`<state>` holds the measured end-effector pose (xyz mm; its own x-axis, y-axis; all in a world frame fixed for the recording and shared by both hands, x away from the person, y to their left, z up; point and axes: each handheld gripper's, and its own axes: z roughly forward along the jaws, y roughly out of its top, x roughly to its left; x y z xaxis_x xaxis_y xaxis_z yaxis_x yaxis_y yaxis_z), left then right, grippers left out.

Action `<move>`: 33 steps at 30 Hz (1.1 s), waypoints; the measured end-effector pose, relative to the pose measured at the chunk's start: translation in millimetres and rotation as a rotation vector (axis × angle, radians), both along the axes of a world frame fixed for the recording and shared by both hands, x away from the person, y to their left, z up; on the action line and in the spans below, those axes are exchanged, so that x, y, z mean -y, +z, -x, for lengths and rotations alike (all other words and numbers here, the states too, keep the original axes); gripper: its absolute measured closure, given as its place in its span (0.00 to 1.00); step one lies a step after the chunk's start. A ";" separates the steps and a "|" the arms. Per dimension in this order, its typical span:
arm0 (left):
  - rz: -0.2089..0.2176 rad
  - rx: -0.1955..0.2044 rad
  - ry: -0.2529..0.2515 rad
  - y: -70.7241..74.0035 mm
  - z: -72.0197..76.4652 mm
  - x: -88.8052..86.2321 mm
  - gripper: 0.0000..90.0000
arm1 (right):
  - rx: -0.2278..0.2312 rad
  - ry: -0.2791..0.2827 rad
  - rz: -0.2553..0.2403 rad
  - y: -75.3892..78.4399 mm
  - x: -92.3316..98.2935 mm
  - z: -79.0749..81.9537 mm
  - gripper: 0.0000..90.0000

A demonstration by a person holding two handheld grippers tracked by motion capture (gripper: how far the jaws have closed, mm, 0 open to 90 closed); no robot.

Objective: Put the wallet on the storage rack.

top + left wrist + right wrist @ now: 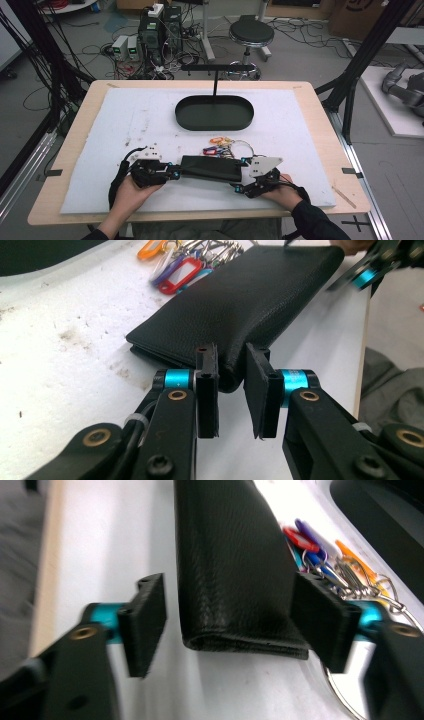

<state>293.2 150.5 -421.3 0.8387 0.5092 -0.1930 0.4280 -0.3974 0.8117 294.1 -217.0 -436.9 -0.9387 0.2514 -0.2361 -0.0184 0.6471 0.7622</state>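
The long black leather wallet [210,168] lies at the mat's 6 o'clock edge, light, soft, slightly slick; the left gripper [231,390] clamps 1 corner, the right gripper [240,615] straddles its other end unclosed.

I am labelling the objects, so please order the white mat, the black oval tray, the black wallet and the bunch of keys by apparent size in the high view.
1. White mat, largest by far.
2. Black oval tray.
3. Black wallet, clearly smaller than the tray, though its ends sit between the grippers.
4. Bunch of keys, smallest.

Grained matt black leather wallet [240,305]
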 end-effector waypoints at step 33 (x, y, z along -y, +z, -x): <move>0.019 0.275 -0.225 -14.8 -14.7 21.4 0.64 | -0.172 0.096 -0.213 21.8 26.8 -15.5 0.85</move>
